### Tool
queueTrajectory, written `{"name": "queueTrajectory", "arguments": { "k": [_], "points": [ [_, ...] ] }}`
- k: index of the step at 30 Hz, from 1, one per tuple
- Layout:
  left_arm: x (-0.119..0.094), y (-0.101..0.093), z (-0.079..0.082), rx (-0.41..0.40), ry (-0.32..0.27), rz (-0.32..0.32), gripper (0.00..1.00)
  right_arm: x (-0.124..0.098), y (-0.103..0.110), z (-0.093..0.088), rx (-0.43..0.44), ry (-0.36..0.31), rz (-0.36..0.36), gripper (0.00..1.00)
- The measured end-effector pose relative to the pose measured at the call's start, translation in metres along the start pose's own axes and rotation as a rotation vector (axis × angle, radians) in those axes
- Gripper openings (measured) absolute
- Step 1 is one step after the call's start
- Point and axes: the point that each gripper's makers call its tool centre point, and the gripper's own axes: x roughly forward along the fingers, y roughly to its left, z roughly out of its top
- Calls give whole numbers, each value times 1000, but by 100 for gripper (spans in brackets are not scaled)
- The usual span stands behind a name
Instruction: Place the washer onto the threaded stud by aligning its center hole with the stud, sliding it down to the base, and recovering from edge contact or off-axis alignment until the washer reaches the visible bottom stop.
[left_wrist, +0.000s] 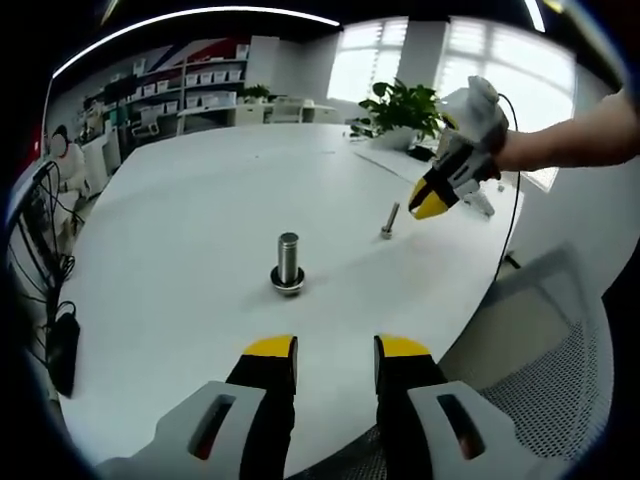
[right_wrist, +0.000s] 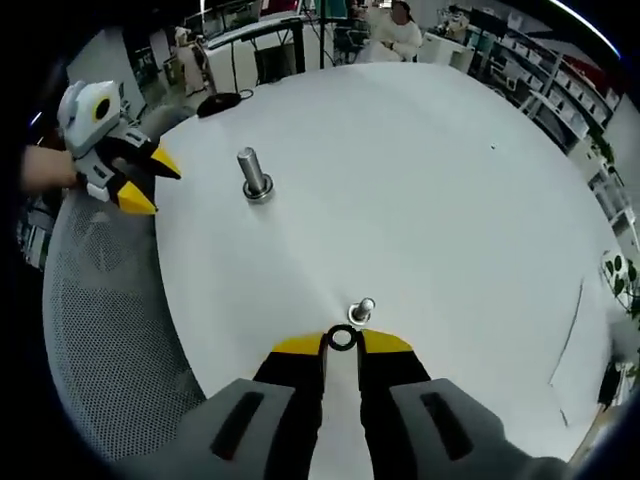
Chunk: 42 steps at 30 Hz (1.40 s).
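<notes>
Washer (right_wrist: 342, 339) sits pinched between the right gripper's (right_wrist: 342, 345) yellow tips, just beside the small threaded stud (right_wrist: 363, 311) standing on the white table (right_wrist: 420, 190). Larger than these, the left gripper (left_wrist: 336, 350) hovers over the table edge with its jaws apart and empty. A thicker bolt (left_wrist: 288, 262) stands upright nearer that gripper, a washer already at its base.

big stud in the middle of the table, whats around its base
A metal ring, apparently a washer, circles the foot of the big stud on the white table. Whatever lies beneath the ring is covered.
</notes>
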Motion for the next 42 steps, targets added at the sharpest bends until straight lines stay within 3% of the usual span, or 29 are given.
{"name": "queueTrajectory", "arguments": {
  "k": [8,25,42],
  "points": [
    [0,1,1,-1,-4,3,29,-3,-2,11,-46,-35,-24,14],
    [-1,1,0,-7,0,8,29,9,-16,16,-81,-24,-46,14],
    [-1,1,0,-12,0,8,29,25,-18,6,-86,33,-17,14]
  ]
}}
